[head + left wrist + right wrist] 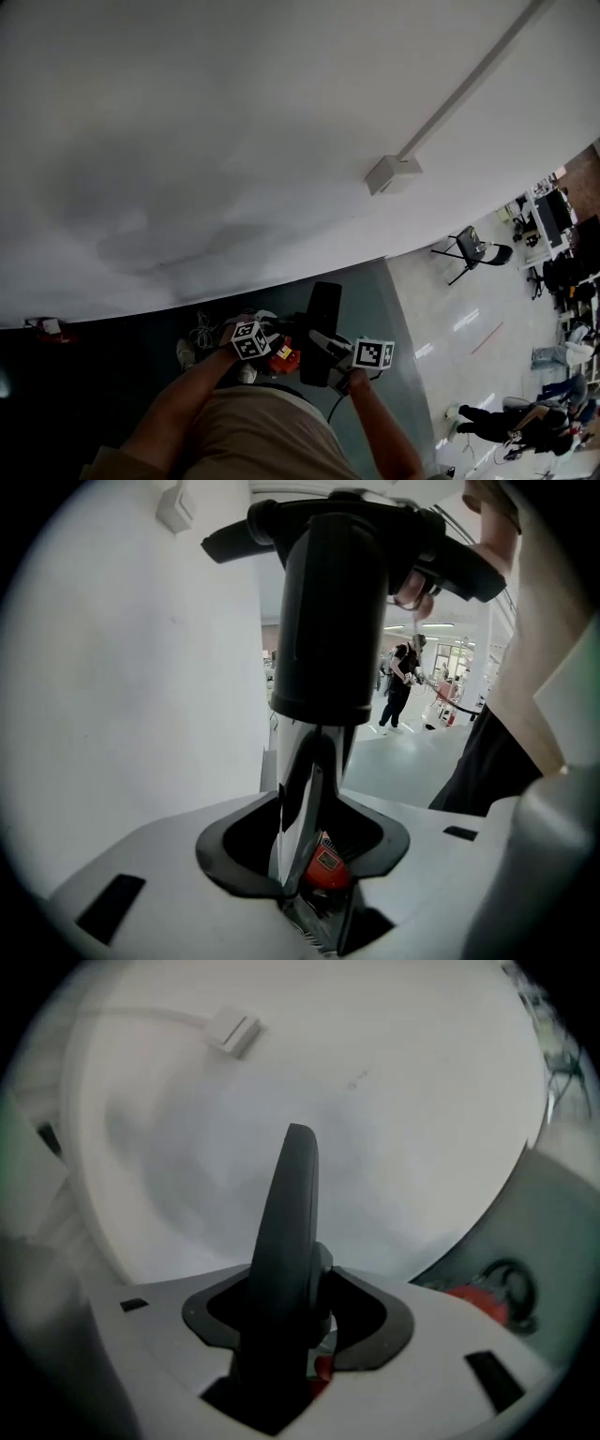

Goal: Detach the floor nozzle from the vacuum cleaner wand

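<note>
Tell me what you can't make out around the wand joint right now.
Head view: wand-to-nozzle joint too small, covered by left tool and right tool.
Left gripper view: red part mostly hidden behind the wand.
Right gripper view: black piece in right tool blurred, its base hidden; identity unclear.

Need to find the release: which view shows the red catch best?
Left gripper view: the red catch sits close beside the wand. Right gripper view shows only a red sliver; head view, a tiny red spot.
</note>
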Available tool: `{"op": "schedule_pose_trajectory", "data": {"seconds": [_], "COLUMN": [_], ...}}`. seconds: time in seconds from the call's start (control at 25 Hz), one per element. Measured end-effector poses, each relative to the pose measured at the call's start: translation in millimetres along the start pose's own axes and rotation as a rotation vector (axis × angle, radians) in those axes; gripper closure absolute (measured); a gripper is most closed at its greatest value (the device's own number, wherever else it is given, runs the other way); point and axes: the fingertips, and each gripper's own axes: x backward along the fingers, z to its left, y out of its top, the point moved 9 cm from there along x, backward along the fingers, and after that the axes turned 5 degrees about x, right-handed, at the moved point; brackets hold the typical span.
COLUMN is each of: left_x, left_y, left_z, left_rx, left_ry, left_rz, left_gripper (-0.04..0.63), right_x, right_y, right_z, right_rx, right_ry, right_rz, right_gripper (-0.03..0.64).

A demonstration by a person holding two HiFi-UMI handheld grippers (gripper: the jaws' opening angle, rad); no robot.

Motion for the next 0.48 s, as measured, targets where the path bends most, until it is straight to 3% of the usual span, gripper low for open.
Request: {"op": "schedule_pose_trajectory", "data": {"seconds": [0.08,0.12,0.16,0.2,0.28,0.32,0.36,0.44,0.48], "left_x": [-0.9,-3.4,-5.8,-7.1,-6.6,-5.3,-4.0,-3.4,-4.9], "left_y": [-1.6,-1.3,-0.3,1.3,4.2,4.8,4.4,2.2,1.3], "left_z": [-6.6,-8.3,-8.0,-5.8,-1.1,-0.3,-1.4,-12.2,-18.1], "left_rx": [-0.005,-0.007,-0.007,-0.005,-0.004,-0.006,-0.011,-0.025,-0.028], "left_ry": [0.001,0.000,0.002,0.005,0.006,0.007,0.010,0.012,0.012], "left_rz": [0.015,0.026,0.033,0.035,0.029,0.029,0.035,0.058,0.065], "left_gripper": [0.439,0.439,0.439,0.439,0.439,0.439,0.439,0.439,0.439], "right_x": [2.6,4.8,7.7,9.6,6.1,3.5,3.3,7.0,9.7], "right_y": [-18.2,-24.2,-21.6,-11.1,11.7,15.9,14.7,-2.9,-10.3], "right_z": [-36.3,-47.7,-49.6,-39.6,0.3,10.6,6.2,-23.5,-28.9], "right_rx": [-0.190,-0.242,-0.236,-0.169,0.052,0.110,0.087,-0.102,-0.146], "right_ry": [0.275,0.323,0.282,0.172,-0.084,-0.129,-0.078,0.166,0.222], "right_rz": [-0.110,-0.142,-0.132,-0.082,0.061,0.095,0.084,-0.020,-0.054], "right_gripper": [0.385,0.373,0.368,0.382,0.388,0.388,0.388,0.393,0.393]}}
